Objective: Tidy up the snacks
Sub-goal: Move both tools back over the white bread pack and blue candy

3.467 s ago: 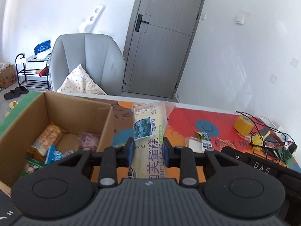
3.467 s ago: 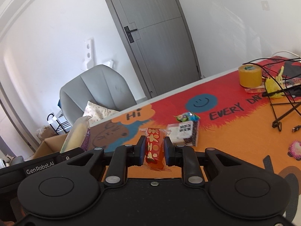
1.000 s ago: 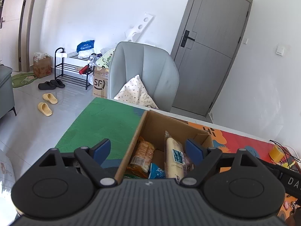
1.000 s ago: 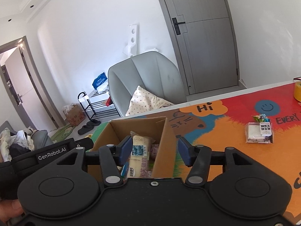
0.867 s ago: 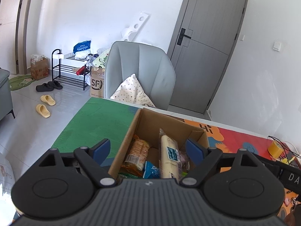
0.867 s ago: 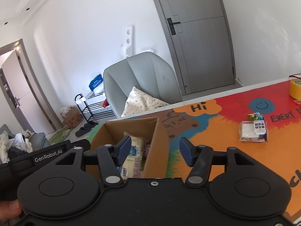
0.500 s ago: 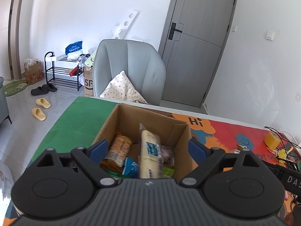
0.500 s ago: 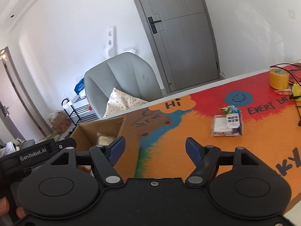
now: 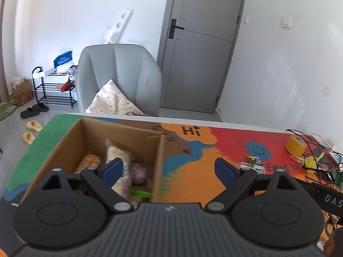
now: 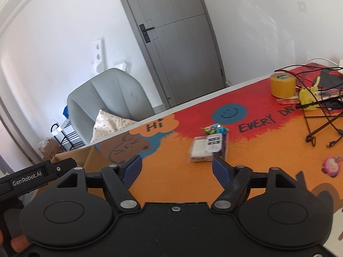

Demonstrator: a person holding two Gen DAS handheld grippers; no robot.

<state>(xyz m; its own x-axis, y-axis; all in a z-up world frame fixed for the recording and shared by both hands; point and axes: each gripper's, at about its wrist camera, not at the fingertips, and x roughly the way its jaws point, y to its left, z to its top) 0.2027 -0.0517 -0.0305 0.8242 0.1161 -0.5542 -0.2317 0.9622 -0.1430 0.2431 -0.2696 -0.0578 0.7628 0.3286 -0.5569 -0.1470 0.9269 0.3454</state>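
A cardboard box (image 9: pixel 157 150) stands on the table's left part and holds several snacks, among them a long pale cake packet (image 9: pixel 116 156). My left gripper (image 9: pixel 169 169) is open and empty above the box's right wall. My right gripper (image 10: pixel 176 168) is open and empty above the orange mat. A clear packet with a black and white label (image 10: pixel 209 146) lies just beyond it, with a small colourful packet (image 10: pixel 214 128) behind. Both packets also show in the left wrist view (image 9: pixel 254 165). The box corner shows at the left of the right wrist view (image 10: pixel 90 156).
A colourful mat (image 10: pixel 268 150) covers the table. A yellow tape roll (image 10: pixel 282 84), a black wire rack (image 10: pixel 321 115) with cables and a pink item (image 10: pixel 331 166) sit at the right. A grey chair (image 9: pixel 120 79) with a cushion stands behind the table.
Both grippers let go of their snacks over the box and opened. Both have since swung right, away from the box toward the packets on the mat.
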